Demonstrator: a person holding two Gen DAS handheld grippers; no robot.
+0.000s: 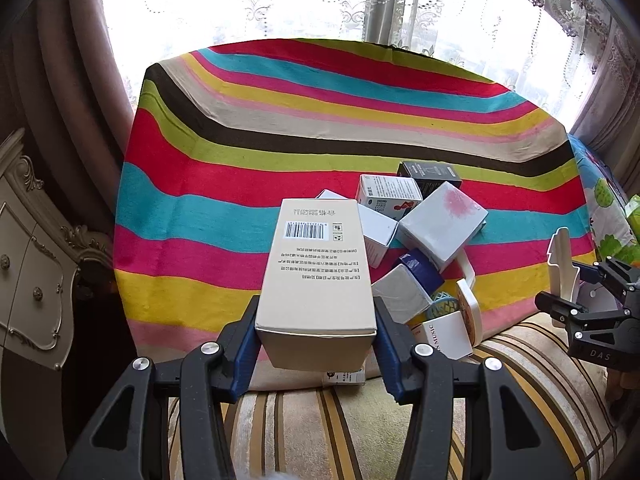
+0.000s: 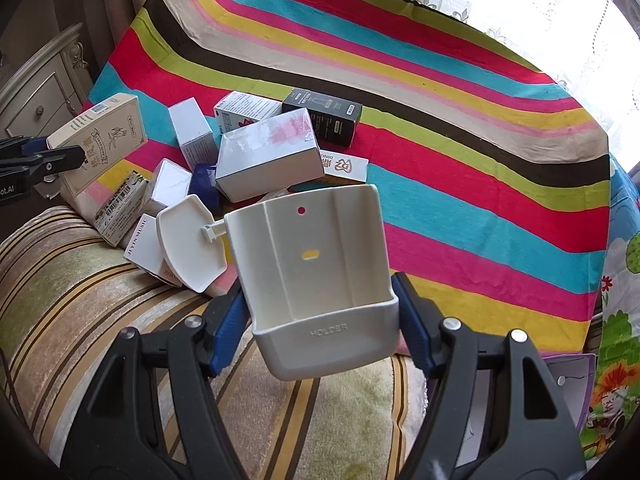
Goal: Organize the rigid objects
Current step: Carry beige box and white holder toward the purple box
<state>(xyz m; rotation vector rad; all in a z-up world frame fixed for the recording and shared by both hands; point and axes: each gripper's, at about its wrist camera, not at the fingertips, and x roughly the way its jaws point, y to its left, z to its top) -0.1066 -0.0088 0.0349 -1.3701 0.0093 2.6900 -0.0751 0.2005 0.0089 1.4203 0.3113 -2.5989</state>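
My left gripper (image 1: 316, 344) is shut on a tall beige carton (image 1: 316, 272) with a barcode, held above the front edge of the striped cloth (image 1: 240, 184). The same carton shows in the right wrist view (image 2: 100, 140) at the left. My right gripper (image 2: 324, 320) is shut on a white plastic holder (image 2: 316, 264) marked HOLDER, held above the sofa; it also appears at the far right of the left wrist view (image 1: 562, 268). A heap of small boxes lies between them, including a white box with a pink smudge (image 2: 268, 156) and a black box (image 2: 324, 116).
A loose white plastic lid piece (image 2: 190, 240) lies at the heap's front edge beside a JIYIN MUSIC box (image 2: 142, 248). A striped sofa cushion (image 2: 80, 300) lies below. A cream cabinet (image 1: 32, 272) stands left. A cartoon-print cloth (image 2: 616, 320) lies right. Curtained windows are behind.
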